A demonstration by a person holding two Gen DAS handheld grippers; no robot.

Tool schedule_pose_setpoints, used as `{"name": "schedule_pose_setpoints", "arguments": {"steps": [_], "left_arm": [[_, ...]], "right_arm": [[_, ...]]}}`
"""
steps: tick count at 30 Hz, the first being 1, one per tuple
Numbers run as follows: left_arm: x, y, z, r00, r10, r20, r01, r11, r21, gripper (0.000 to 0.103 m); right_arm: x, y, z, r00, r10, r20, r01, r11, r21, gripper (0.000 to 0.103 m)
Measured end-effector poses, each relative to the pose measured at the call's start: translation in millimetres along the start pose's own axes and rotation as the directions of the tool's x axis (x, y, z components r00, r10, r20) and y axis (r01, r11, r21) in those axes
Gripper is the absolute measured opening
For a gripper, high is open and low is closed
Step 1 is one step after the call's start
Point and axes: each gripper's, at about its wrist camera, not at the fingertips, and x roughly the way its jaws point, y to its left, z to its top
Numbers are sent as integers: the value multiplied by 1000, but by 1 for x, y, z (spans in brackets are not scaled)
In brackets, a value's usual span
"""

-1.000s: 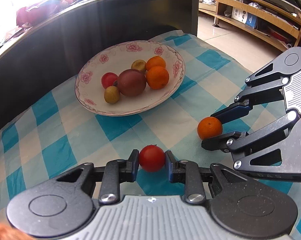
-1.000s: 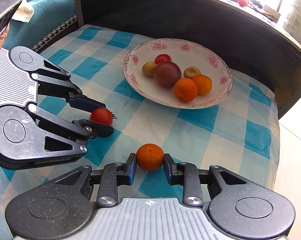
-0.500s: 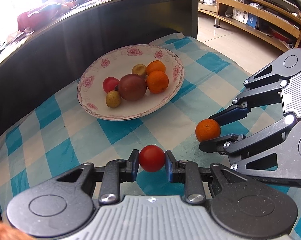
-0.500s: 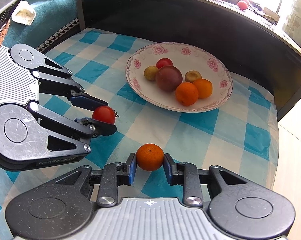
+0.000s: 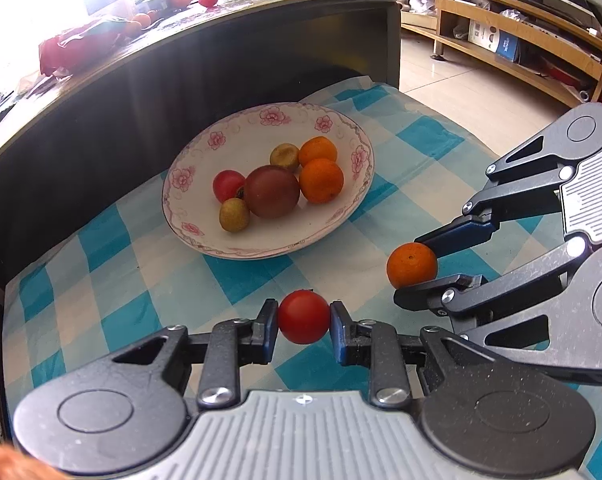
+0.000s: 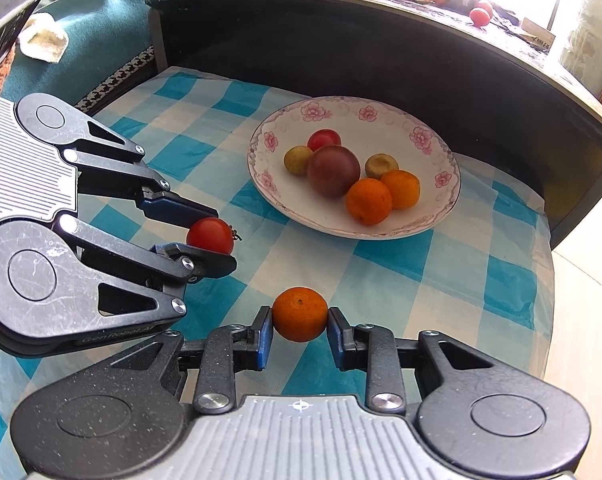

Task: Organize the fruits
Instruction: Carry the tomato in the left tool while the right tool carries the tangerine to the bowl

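My left gripper [image 5: 303, 318] is shut on a red tomato [image 5: 303, 317] and holds it above the checked cloth. My right gripper [image 6: 300, 316] is shut on an orange [image 6: 300, 314], beside the left one. Each shows in the other's view: the right gripper [image 5: 419, 266] with the orange [image 5: 411, 266], the left gripper [image 6: 205, 236] with the tomato [image 6: 210, 236]. Ahead lies a white flowered plate [image 5: 333, 224], also in the right wrist view [image 6: 441, 208], holding two oranges, a dark plum, a red tomato and two small yellowish fruits.
A blue-and-white checked cloth [image 5: 141, 280] covers the low table. A dark curved counter wall [image 5: 141, 92] rises right behind the plate, with more fruit on top. Tiled floor [image 5: 481, 92] and wooden shelves lie to the right. A teal sofa [image 6: 101, 32] stands at the left.
Both grippers have drawn back and up from the plate with their fruits still held. The plate looks smaller and farther off.
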Motion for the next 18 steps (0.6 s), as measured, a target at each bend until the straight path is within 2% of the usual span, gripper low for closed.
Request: {"name": "schedule_pose_setpoints", "arguments": {"steps": [18], "left_arm": [[-3,4,18,999,29,40,-29,1000,10,37]], "right_arm": [[-5,-3,8,999,-8,42,8,1000,14,23]]}}
